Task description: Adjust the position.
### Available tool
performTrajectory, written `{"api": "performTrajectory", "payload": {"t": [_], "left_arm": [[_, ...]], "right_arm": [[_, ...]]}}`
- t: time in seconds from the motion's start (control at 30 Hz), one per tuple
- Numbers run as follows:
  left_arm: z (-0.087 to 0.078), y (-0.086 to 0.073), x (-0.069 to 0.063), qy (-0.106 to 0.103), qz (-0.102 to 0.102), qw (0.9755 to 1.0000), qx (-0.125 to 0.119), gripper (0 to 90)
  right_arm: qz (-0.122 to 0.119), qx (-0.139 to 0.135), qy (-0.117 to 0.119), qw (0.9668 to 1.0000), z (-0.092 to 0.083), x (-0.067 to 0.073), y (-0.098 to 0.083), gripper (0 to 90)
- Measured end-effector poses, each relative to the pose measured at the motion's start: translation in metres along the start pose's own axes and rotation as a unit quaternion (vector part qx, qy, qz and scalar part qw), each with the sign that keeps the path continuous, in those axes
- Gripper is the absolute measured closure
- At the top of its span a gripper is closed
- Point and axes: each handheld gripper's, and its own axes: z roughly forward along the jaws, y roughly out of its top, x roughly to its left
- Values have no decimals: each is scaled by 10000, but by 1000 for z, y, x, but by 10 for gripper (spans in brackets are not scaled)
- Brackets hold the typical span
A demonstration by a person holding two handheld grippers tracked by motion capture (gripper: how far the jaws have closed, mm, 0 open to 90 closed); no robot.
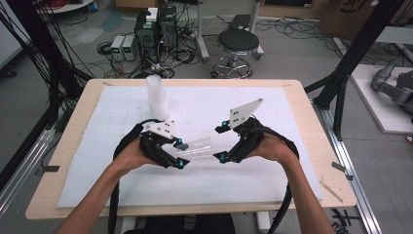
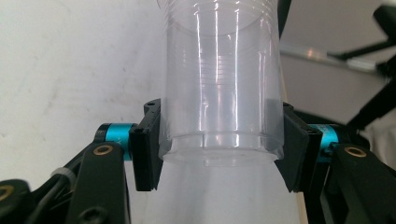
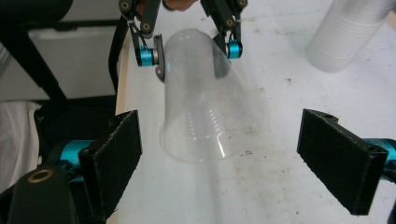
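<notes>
Now left gripper (image 1: 181, 153) jaws clamped on clear cup (image 1: 196, 147) base, cup sideways just above desk (image 1: 78, 117). Right gripper (image 1: 221, 143) jaws wide apart, nothing between, facing cup mouth. Looks like handover or separating step; next likely right closes on rim. Cup stack (image 1: 157, 96) behind.

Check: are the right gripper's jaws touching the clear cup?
Apart. The right gripper view shows the right gripper with jaws wide, white mat between each and the clear cup, which the left gripper holds.

a clear, glossy ribbed plastic cup (image 2: 222, 88), a translucent white stack of plastic cups (image 1: 157, 96), a matt, speckled white foam-like pad (image 1: 272, 161) and a smooth pale wooden tabletop (image 1: 316, 141).
</notes>
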Motion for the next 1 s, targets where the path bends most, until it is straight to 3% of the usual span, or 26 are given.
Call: {"api": "performTrajectory", "payload": {"t": [0.03, 0.07, 0.13, 0.2, 0.27, 0.33, 0.37, 0.53, 0.67, 1.0], "left_arm": [[-3, -2, 0, 12, 11, 9997, -247, 418], [-4, -3, 0, 6, -33, 9991, -416, 418], [-7, -7, 0, -26, -40, 9970, -777, 418], [-9, -8, 0, -2, -14, 9951, -993, 418], [-9, -11, 0, -4, -10, 9923, -1241, 417], [-10, -13, 0, 4, 18, 9907, -1359, 418], [-10, -14, 0, -2, 12, 9897, -1428, 418], [-7, -22, 0, -76, -52, 9836, -1800, 417], [-6, -25, 1, -86, -63, 9823, -1871, 418], [-4, -24, -1, -121, -12, 9819, -1888, 418]], "right_arm": [[90, -286, -100, 9995, -4, 0, -7, 138], [90, -286, -100, 9995, -4, 0, -7, 138], [186, -546, -108, 9983, -6, 0, -13, 139], [309, -913, -150, 9952, -7, 0, -22, 143], [343, -1026, -146, 9940, -6, 0, -25, 143], [471, -1319, -160, 9900, -3, 2, -33, 143], [471, -1319, -160, 9900, -3, 2, -33, 143], [591, -1757, -115, 9826, 3, 3, -46, 143], [670, -1994, -26, 9776, 9, 4, -52, 143], [738, -2179, 196, 9730, 24, 5, -53, 143]]}}
